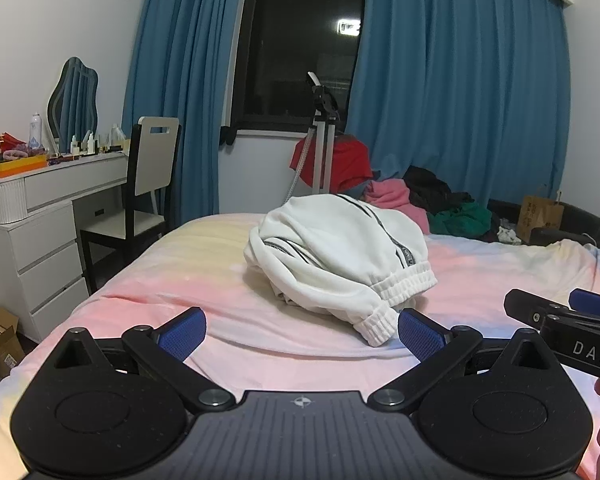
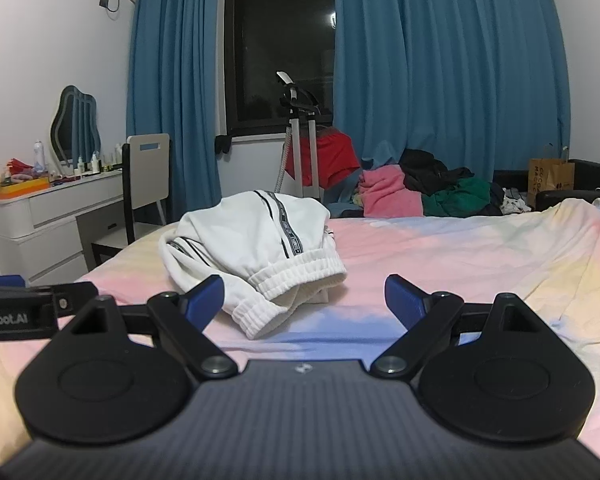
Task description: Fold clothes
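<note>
A white sweatshirt (image 1: pixel 340 252) with black striped trim lies crumpled on the pastel bed sheet (image 1: pixel 220 280); its ribbed cuff points toward me. It also shows in the right wrist view (image 2: pixel 256 240). My left gripper (image 1: pixel 300 336) is open and empty, just short of the cuff. My right gripper (image 2: pixel 304 300) is open and empty, with the cuff just ahead of its left finger (image 2: pixel 204 300). The right gripper also shows at the right edge of the left wrist view (image 1: pixel 572 320).
A pile of pink, green, dark and red clothes (image 2: pixel 416 188) lies at the bed's far end by a white stand (image 2: pixel 300 148). A white dresser (image 1: pixel 40 216) and chair (image 1: pixel 148 184) stand left of the bed. A paper bag (image 2: pixel 550 176) sits at far right.
</note>
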The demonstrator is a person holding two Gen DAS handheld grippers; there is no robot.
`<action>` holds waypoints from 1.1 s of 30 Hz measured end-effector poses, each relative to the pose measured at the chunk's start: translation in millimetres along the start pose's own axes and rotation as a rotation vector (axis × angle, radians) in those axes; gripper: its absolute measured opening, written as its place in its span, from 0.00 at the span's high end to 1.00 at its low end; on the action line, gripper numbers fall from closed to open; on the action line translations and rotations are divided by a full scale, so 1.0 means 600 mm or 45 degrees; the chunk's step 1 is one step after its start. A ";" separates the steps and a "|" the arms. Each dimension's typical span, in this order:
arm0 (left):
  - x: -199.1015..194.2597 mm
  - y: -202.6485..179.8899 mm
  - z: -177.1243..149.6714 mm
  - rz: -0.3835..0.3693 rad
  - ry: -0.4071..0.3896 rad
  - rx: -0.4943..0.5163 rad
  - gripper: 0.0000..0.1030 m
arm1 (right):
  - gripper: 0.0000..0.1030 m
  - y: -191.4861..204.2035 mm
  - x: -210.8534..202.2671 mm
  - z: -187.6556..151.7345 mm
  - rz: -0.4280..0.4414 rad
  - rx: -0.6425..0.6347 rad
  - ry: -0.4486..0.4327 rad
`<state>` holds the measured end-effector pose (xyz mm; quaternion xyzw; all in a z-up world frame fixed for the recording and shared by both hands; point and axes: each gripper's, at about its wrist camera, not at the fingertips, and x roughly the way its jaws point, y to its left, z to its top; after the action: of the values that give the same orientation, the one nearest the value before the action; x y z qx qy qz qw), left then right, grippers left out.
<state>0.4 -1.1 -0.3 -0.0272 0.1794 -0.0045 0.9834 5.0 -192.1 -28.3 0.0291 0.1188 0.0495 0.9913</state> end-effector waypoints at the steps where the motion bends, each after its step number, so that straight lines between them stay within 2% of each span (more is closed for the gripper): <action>1: 0.001 -0.002 0.000 0.002 0.001 0.004 0.00 | 0.14 -0.001 -0.001 0.000 0.000 -0.002 0.003; 8: 0.009 -0.019 -0.003 0.015 0.011 0.032 0.00 | 0.14 -0.005 -0.006 -0.002 -0.001 -0.020 0.026; 10: 0.025 -0.004 -0.002 0.005 0.022 0.003 0.00 | 0.14 0.001 0.005 0.001 -0.011 -0.041 0.043; 20: 0.013 -0.007 -0.004 0.024 -0.009 0.035 0.00 | 0.14 0.007 0.006 -0.002 -0.035 -0.027 0.024; 33: 0.015 -0.004 -0.007 0.063 -0.025 0.073 0.00 | 0.14 0.006 0.001 -0.001 -0.004 -0.011 0.008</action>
<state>7.3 -3.8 -7.2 0.0055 0.1703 0.0149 0.9853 5.5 -188.6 -28.5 0.0244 0.1216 0.0484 0.9911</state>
